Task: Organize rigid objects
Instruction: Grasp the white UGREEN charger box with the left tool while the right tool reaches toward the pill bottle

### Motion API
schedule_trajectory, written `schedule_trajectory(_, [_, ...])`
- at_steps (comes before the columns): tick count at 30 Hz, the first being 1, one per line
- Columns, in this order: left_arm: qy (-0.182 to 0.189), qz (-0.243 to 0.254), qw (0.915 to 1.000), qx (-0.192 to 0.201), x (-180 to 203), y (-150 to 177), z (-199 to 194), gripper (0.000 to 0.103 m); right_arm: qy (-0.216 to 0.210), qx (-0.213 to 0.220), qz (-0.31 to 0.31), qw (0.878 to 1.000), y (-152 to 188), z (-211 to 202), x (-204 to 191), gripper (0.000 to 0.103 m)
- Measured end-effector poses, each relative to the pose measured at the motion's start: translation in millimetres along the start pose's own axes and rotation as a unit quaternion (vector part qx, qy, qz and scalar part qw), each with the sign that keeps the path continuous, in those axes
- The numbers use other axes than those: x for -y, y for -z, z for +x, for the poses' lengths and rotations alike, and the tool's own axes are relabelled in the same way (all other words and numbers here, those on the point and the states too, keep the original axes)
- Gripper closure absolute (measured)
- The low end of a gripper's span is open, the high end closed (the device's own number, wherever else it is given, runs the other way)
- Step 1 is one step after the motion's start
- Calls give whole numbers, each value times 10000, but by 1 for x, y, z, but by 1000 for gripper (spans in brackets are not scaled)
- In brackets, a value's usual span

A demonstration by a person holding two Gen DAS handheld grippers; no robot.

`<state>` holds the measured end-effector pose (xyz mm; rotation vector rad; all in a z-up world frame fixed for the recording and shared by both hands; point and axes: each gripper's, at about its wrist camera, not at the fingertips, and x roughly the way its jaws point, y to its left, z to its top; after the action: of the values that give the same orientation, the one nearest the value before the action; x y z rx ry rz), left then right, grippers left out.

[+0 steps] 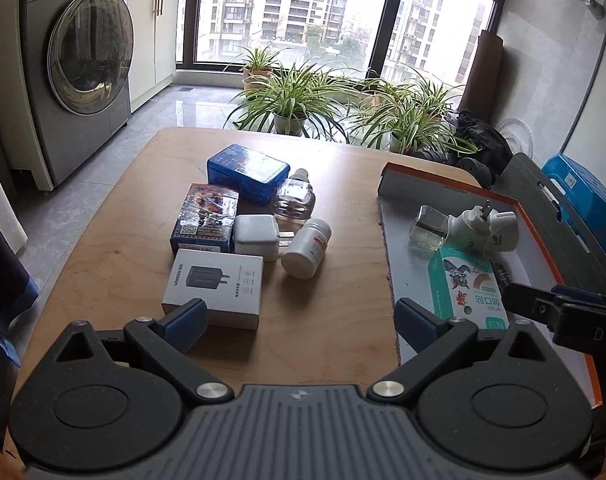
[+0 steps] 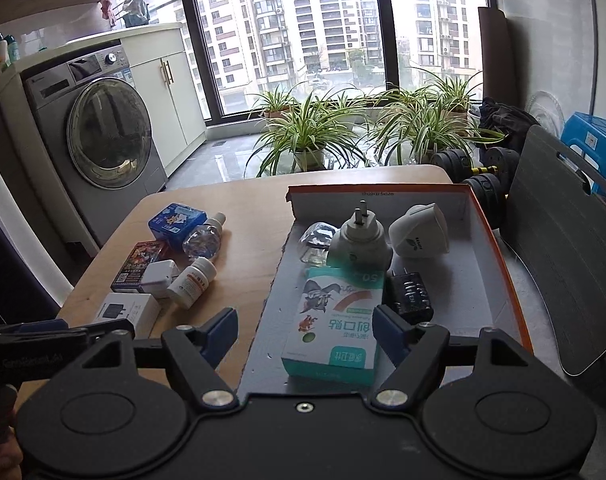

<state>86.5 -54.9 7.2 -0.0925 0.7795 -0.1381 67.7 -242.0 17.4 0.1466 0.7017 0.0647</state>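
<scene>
Rigid objects [image 1: 302, 253]: 6 on table [image 1: 335, 320]

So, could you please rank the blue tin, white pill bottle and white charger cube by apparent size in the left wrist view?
1. Blue tin, though farthest.
2. White pill bottle and white charger cube: too alike to rank.

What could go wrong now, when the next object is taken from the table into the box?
The white bottle lies on its side, so it may roll when touched. The table items sit packed together; grabbing the charger box could push the white plug. The box is already crowded near the bandage carton.
</scene>
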Motion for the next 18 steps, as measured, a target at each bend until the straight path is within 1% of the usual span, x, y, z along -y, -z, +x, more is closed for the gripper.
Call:
schedule_trajectory(11, [-173, -203, 9996, -75, -32, 5, -2, 1, -232, -165, -137, 9995, 5, 11, -30, 15])
schedule_trajectory(18, [-237, -266, 9993, -144, -42, 7, 1, 0, -282, -230, -200, 9991, 8, 15, -37, 15])
